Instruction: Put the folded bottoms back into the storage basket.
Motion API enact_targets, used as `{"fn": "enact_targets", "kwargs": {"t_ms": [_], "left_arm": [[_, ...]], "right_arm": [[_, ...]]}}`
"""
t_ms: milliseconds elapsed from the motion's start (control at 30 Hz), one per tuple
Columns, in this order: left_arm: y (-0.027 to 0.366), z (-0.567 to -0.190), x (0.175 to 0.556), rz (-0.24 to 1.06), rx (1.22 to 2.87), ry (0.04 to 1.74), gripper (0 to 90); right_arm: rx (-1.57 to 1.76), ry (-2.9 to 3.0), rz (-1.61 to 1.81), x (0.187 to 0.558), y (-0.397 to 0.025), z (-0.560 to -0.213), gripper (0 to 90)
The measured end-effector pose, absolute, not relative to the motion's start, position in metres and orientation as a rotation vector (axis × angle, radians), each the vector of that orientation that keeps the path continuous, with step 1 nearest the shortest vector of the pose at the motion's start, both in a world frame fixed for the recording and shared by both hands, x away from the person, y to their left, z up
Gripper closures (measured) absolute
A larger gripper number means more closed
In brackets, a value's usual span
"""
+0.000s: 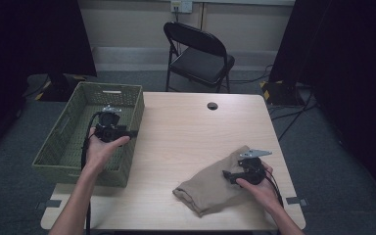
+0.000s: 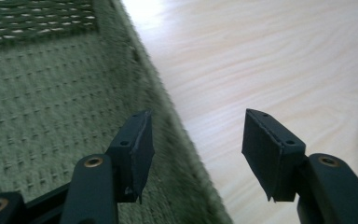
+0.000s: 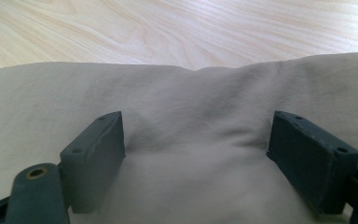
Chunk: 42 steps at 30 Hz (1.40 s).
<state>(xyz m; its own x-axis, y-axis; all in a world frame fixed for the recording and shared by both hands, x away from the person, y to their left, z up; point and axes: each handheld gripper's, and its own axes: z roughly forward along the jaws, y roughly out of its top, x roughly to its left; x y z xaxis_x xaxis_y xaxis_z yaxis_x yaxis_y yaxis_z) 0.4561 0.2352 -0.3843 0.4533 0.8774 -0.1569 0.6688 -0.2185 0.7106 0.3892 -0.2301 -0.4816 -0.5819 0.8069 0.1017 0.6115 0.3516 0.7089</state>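
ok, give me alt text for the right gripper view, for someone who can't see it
The right gripper, seen along its own two black jaws, stands open over a folded tan cloth, which bulges up between them. Beyond the cloth lies the light wooden table.

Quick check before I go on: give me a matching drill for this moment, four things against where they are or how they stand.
Things:
1. left gripper
2. right gripper
3. basket
4. folding chair

Places or states:
A. green, at the table's left edge
B. open, fingers straddling a rise of the tan cloth
C. black, on the floor beyond the far side of the table
D. open, held over the basket's right wall

Pairs: 1-D, 2-B, 3-A, 4-C
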Motion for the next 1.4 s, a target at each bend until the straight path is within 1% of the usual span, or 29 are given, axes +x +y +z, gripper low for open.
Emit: {"fn": "enact_targets", "kwargs": {"t_ms": [100, 167, 200, 233, 300, 333, 400, 500, 767, 900, 1067, 1400], "left_arm": [[0.237, -0.394, 0.466, 0.333, 1.964, 1.322, 42.4], [0.234, -0.403, 0.474, 0.296, 2.012, 1.338, 42.0], [0.233, -0.406, 0.476, 0.315, 2.029, 1.333, 43.5], [0.232, -0.409, 0.477, 0.319, 2.037, 1.329, 48.3], [0.232, -0.409, 0.478, 0.288, 2.052, 1.310, 60.9], [0.231, -0.409, 0.477, 0.301, 2.063, 1.302, 64.4], [0.230, -0.408, 0.475, 0.301, 2.069, 1.302, 67.0], [0.229, -0.407, 0.474, 0.275, 2.093, 1.274, 67.5], [0.227, -0.406, 0.471, 0.288, 2.110, 1.261, 69.1], [0.225, -0.406, 0.471, 0.273, 2.115, 1.246, 69.2], [0.210, -0.405, 0.468, 0.243, 2.162, 1.168, 69.8], [0.182, -0.405, 0.464, 0.210, 2.206, 1.048, 70.1]], "right_arm": [[1.268, 2.351, 1.056, 0.389, -0.230, -0.481, 17.6], [1.268, 2.350, 1.056, 0.389, -0.230, -0.481, 17.6], [1.268, 2.351, 1.056, 0.389, -0.230, -0.482, 17.6], [1.268, 2.352, 1.058, 0.389, -0.230, -0.482, 17.6], [1.269, 2.353, 1.060, 0.389, -0.230, -0.482, 17.5], [1.267, 2.353, 1.059, 0.389, -0.230, -0.482, 17.6], [1.267, 2.353, 1.061, 0.389, -0.230, -0.482, 17.6], [1.266, 2.353, 1.057, 0.389, -0.230, -0.482, 17.5], [1.266, 2.355, 1.057, 0.390, -0.230, -0.481, 17.5], [1.267, 2.357, 1.058, 0.390, -0.230, -0.482, 17.5], [1.266, 2.357, 1.055, 0.390, -0.230, -0.481, 17.5], [1.266, 2.357, 1.055, 0.390, -0.230, -0.481, 17.5]]}}
